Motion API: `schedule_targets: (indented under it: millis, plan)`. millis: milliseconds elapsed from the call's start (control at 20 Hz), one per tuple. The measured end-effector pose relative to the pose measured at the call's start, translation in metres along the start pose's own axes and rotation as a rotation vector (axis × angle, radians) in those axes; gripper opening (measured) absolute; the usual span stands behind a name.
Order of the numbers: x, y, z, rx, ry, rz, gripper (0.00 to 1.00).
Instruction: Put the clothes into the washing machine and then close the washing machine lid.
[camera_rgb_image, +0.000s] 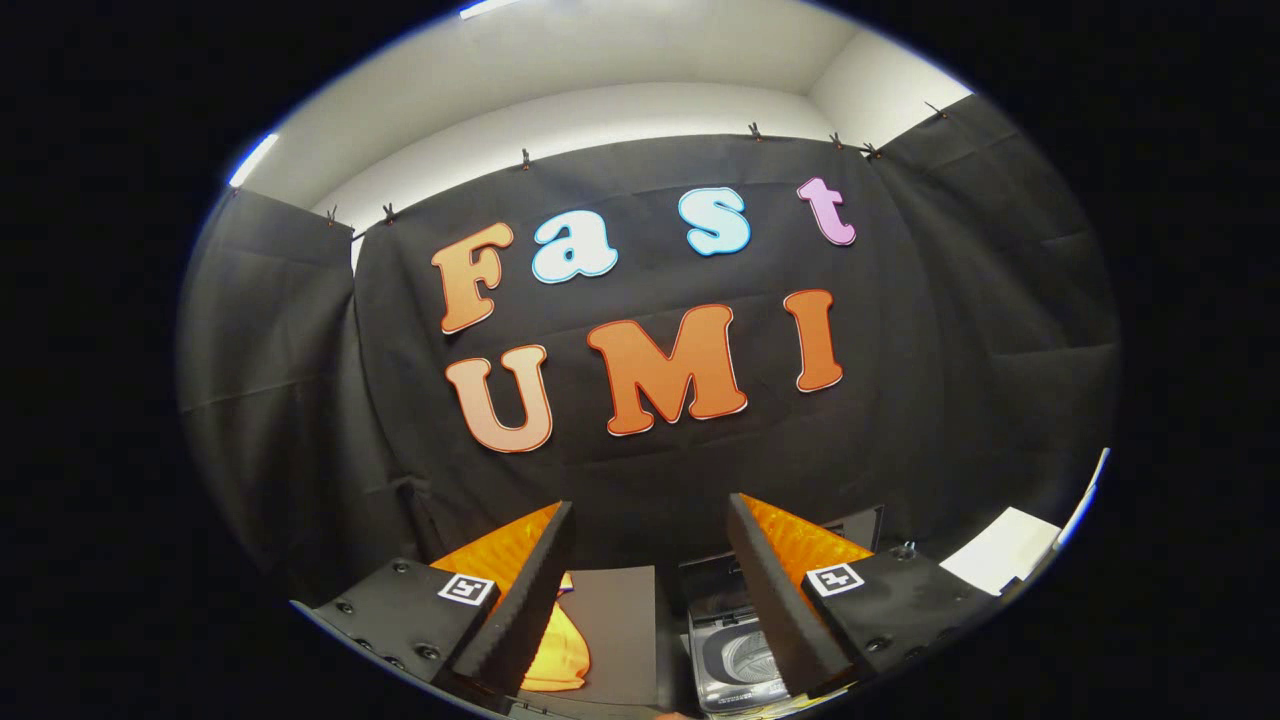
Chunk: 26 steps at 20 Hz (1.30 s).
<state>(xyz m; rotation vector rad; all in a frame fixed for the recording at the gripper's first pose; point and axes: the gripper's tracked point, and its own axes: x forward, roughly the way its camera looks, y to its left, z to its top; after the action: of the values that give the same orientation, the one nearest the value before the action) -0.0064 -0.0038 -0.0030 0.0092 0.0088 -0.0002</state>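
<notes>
The claw (650, 560) hangs wide, holding nothing, above an orange garment (560, 650) (soft, light, I'd guess; pinch a bunched fold) lying beside the open washing machine (735, 660) below its fingers.

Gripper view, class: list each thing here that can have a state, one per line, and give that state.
Tool: fingers spread apart, nothing between them, held high above the things below.
Washing machine: lid raised, drum showing, below and beyond the fingers.
Orange clothes: lying loose on the dark surface beside the machine, not yet inside it.
</notes>
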Motion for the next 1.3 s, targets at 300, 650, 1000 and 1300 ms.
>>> schedule_targets:
  millis: [300,650,1000,1300]
  plan:
    - [-0.004,-0.002,0.004,0.004,-0.014,-0.011,0.98]
    - [0.005,0.052,-0.033,0.006,0.044,0.086,0.97]
    - [0.031,0.129,-0.1,-0.003,0.201,0.209,0.98]
    - [0.058,0.185,-0.17,-0.073,0.352,0.231,0.98]
